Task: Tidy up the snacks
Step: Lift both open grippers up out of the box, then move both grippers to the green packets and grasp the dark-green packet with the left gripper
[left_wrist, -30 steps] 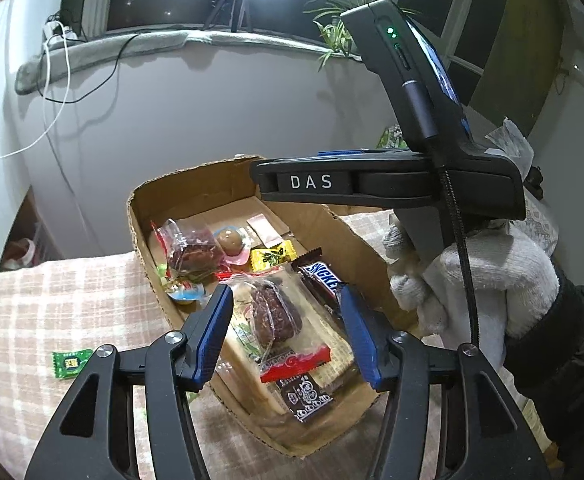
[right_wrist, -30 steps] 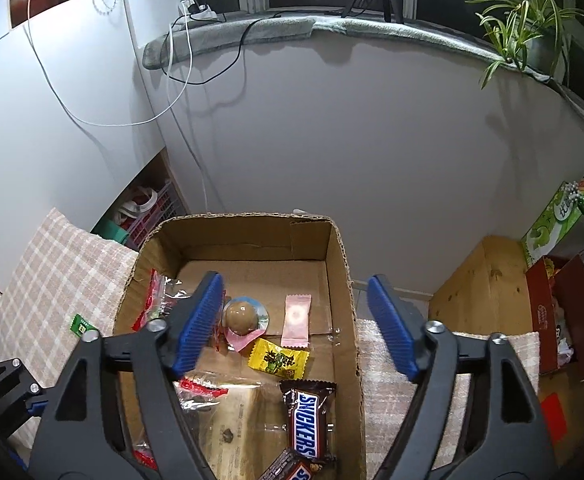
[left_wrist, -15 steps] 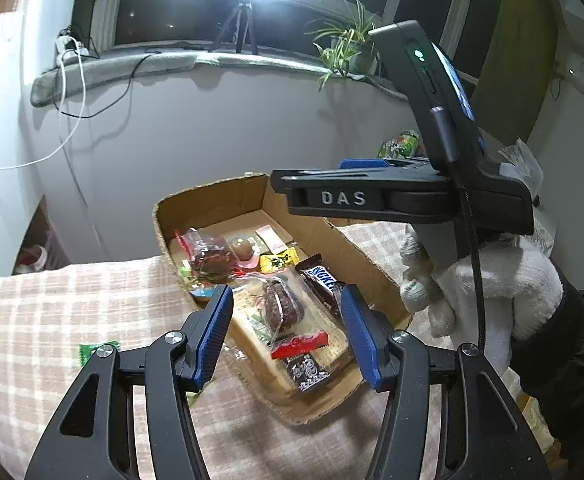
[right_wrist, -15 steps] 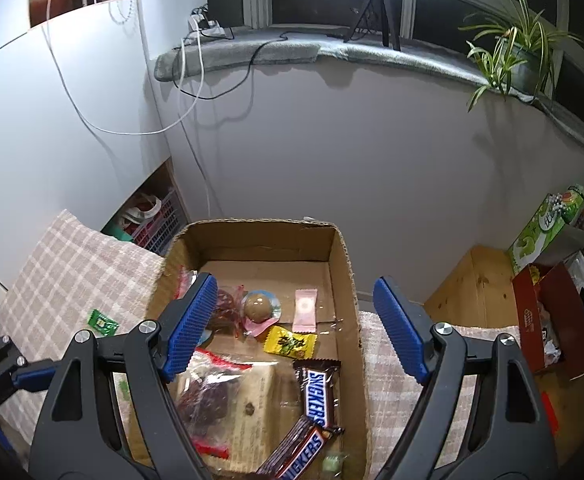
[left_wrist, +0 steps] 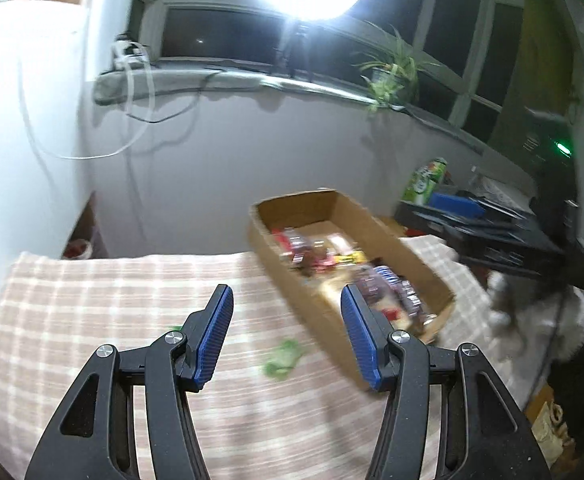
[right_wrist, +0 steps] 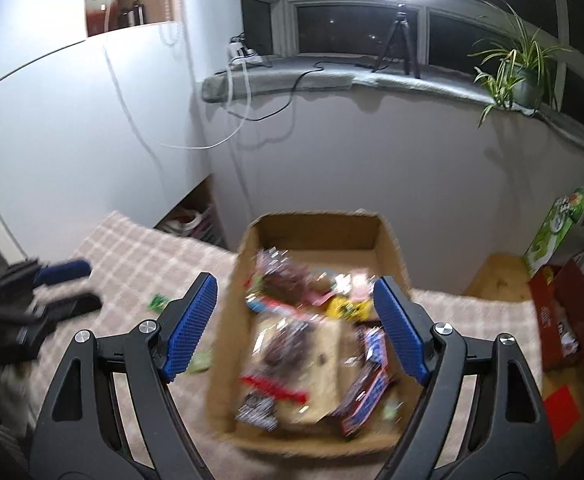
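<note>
Checked beige cloth (left_wrist: pixel 91 300) bearing open brown cardboard box (right_wrist: pixel 388 240) of blurred wrapped snacks (right_wrist: pixel 292 344); left hand-held gripper (left_wrist: pixel 287 336) and right hand-held gripper (right_wrist: pixel 292 324) both parted, empty.

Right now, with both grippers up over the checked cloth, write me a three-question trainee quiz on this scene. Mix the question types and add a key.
1. True or false: the left gripper is holding a snack.
2. Multiple choice: where does the loose green wrapper lie? A) inside the cardboard box B) on the checked cloth beside the box C) on the windowsill
3. Fill in: the plant stands on the ____.

Key
1. False; its jaws stand open with nothing between them, as do those of the right gripper.
2. B
3. Windowsill
</note>
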A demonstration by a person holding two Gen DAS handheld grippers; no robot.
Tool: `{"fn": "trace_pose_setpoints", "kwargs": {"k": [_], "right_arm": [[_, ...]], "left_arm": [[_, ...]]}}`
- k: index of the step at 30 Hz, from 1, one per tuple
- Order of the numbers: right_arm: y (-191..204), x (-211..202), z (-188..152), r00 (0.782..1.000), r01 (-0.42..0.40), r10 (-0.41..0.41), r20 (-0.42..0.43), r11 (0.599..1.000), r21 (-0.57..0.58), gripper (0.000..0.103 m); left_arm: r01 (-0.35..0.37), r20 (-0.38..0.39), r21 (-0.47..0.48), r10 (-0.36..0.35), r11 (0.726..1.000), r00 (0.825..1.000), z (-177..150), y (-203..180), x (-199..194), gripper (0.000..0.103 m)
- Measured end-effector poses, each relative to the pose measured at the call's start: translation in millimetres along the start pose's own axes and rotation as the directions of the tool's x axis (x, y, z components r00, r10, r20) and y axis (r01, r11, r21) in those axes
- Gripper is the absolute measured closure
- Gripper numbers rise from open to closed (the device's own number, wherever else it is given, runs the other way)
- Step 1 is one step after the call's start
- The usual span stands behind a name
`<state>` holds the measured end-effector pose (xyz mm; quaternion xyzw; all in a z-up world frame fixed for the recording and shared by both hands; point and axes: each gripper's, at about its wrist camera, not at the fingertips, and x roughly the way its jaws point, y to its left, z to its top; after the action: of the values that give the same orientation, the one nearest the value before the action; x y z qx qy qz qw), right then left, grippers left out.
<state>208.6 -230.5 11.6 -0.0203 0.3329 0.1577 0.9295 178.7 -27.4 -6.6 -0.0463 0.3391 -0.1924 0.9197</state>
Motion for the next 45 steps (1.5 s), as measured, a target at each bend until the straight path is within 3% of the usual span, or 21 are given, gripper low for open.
{"fn": "trace_pose_setpoints", "kwargs": {"k": [6,14,18,21,22,26,30,39,45], "right_arm": [[36,-17,-31,0.993,-0.12,0.12,-0.006,0.992,0.038,0.02],[81,-1,-89,0.985,-0.156,0.159,-0.072,0.987,0.037,0.021],[76,19,-104,0.975,-0.158,0.172,-0.14,0.982,0.103,0.039],[70,26,-110,0.972,-0.152,0.175,-0.157,0.977,0.147,0.043],[69,26,-111,0.972,-0.153,0.176,-0.157,0.976,0.153,0.044],[68,25,-116,0.971,-0.155,0.18,-0.155,0.975,0.159,0.051],[64,26,-119,0.97,-0.156,0.184,-0.161,0.973,0.171,0.052],[57,24,-123,0.97,-0.143,0.173,-0.169,0.973,0.179,0.052],[59,33,-121,0.965,-0.15,0.188,-0.181,0.968,0.2,0.052]], "left_arm": [[-0.07,-0.003,-0.081,0.07,0.994,0.998,-5,54,-13,0.048],[-0.038,-0.022,-0.148,0.035,0.988,0.999,-10,88,-6,0.048],[-0.009,-0.057,-0.121,0.002,0.993,0.998,-15,82,9,0.048],[0.002,-0.085,-0.067,-0.008,0.998,0.996,-17,70,25,0.05],[0.004,-0.094,-0.06,-0.009,0.998,0.996,-17,68,29,0.055],[0.005,-0.131,-0.076,-0.015,0.997,0.991,-15,74,51,0.057],[0.001,-0.178,-0.122,-0.023,0.992,0.984,-14,86,78,0.06],[0.042,-0.29,-0.185,-0.095,0.982,0.952,-25,101,120,0.081],[0.044,-0.287,-0.158,-0.088,0.987,0.954,-29,97,116,0.083]]}}
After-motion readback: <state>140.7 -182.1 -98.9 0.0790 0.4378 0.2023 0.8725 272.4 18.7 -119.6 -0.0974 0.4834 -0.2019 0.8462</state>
